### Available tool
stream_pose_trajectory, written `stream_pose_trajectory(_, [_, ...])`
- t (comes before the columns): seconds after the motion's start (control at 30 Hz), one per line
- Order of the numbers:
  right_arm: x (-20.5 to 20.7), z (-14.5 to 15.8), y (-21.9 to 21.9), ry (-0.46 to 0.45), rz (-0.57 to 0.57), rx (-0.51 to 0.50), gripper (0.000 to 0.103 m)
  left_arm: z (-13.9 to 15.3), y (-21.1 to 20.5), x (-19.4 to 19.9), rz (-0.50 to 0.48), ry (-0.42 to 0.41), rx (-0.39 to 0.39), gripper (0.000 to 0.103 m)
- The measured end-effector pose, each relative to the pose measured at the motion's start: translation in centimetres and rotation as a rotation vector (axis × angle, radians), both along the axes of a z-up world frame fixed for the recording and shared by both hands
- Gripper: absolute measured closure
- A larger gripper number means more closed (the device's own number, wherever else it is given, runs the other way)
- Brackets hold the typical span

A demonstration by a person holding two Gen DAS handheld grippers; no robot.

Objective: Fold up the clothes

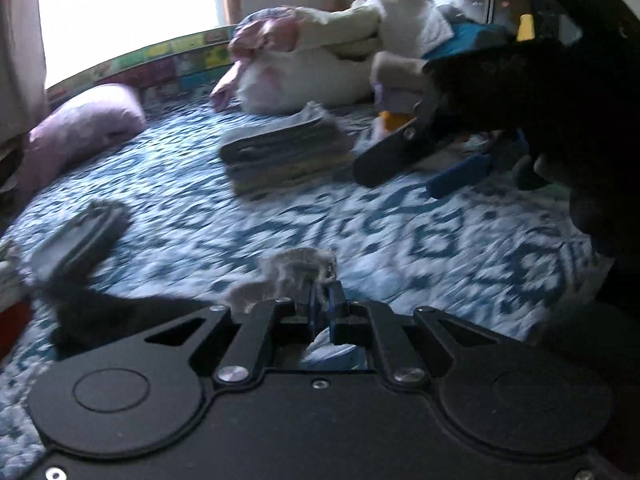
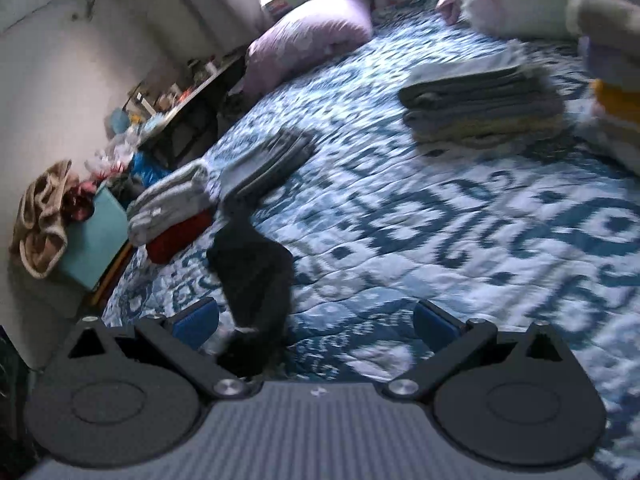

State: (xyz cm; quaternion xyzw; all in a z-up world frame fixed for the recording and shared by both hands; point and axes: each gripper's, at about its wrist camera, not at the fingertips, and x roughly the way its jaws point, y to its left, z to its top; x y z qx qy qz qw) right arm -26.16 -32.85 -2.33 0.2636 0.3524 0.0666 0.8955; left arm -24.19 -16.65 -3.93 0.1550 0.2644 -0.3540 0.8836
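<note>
A bed [image 2: 460,240] under a blue-and-white patterned quilt fills both views, with a bright window [image 1: 128,12] behind it and a pink pillow [image 1: 80,128] near the far edge; a stack of folded towels [image 1: 284,152] lies mid-bed, a smaller folded grey pile [image 2: 264,164] sits nearer the side, and a heap of unfolded white and pink laundry [image 1: 320,68] rests at the back; the left hand-held gripper [image 1: 320,300] is clenched on a grey fuzzy piece of cloth [image 1: 296,268], pinched between its blue pads; the right hand-held gripper [image 2: 316,324] stands released, fingers wide apart; a dark garment [image 2: 256,272], blurred, hangs just beside its left finger [image 2: 196,324].
</note>
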Motion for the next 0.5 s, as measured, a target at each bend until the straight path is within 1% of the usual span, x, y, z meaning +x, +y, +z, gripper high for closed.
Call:
stream_pose_trajectory(0.1, [-2.9, 0.8, -2.6, -0.022, -0.067, 0.012, 0.000, 0.4, -2.5, -0.5, -0.033, 0.041, -0.059, 0.100])
stream_pose_trajectory(0.17, [-4.5, 1.1, -4.2, -0.030, -0.110, 0.026, 0.000, 0.7, -4.4, -1.0, -0.070, 0.068, -0.074, 0.099])
stream_pose_trajectory(0.23, [-5.8, 1.1, -5.5, -0.031, -0.148, 0.042, 0.000, 0.6, -6.2, -1.0, -0.108, 0.127, -0.085, 0.095])
stream_pose_trajectory(0.27, [-6.3, 1.0, -5.9, -0.031, -0.162, 0.046, 0.000, 0.8, -6.4, -1.0, -0.113, 0.148, -0.101, 0.090])
stream_pose_trajectory(0.3, [-6.9, 0.9, -6.3, -0.031, -0.176, 0.048, 0.000, 1.0, -6.6, -1.0, -0.118, 0.169, -0.116, 0.064])
stream_pose_trajectory(0.33, [-7.4, 0.8, -6.6, -0.031, -0.189, 0.047, 0.000, 1.3, -6.4, -1.2, -0.113, 0.170, -0.135, 0.043])
stream_pose_trajectory(0.37, [-7.8, 0.7, -6.8, -0.032, -0.197, 0.046, 0.000, 1.6, -6.0, -1.3, -0.103, 0.155, -0.155, 0.042])
stream_pose_trajectory(0.43, [-8.7, 0.5, -7.1, -0.033, -0.206, 0.040, 0.000, 2.2, -4.7, -1.0, -0.091, 0.151, -0.161, 0.042])
stream_pose_trajectory(0.5, [-9.3, 0.2, -6.9, -0.031, -0.200, 0.020, 0.000, 2.5, -2.9, -0.4, -0.040, 0.135, -0.152, 0.042])
